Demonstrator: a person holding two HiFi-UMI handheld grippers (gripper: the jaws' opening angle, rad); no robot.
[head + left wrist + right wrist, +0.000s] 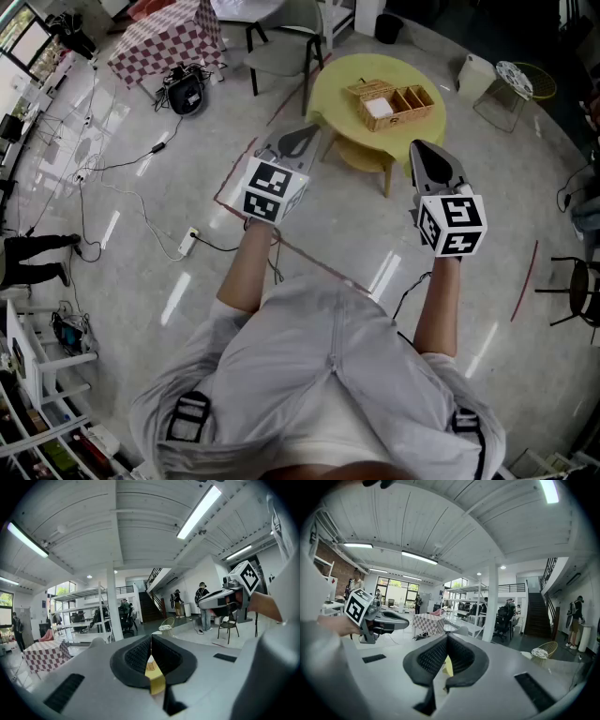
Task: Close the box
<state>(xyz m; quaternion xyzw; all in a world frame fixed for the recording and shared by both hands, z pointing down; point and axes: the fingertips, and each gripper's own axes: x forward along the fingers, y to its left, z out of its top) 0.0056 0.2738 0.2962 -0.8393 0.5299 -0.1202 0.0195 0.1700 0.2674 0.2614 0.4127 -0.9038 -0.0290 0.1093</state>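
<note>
In the head view a wooden box with several compartments stands open on a round yellow table; its lid leans at the box's left end and something white lies in one compartment. My left gripper is in the air short of the table's near left edge, jaws shut with nothing in them. My right gripper hovers before the table's near right edge, also shut and empty. In the left gripper view the pads meet and the right gripper shows at right. The right gripper view shows shut pads and the left gripper.
A grey chair stands behind the table, with a checkered-cloth table farther left. Cables and a power strip lie on the floor at left. A wire chair and a black chair are at right. People stand in the background.
</note>
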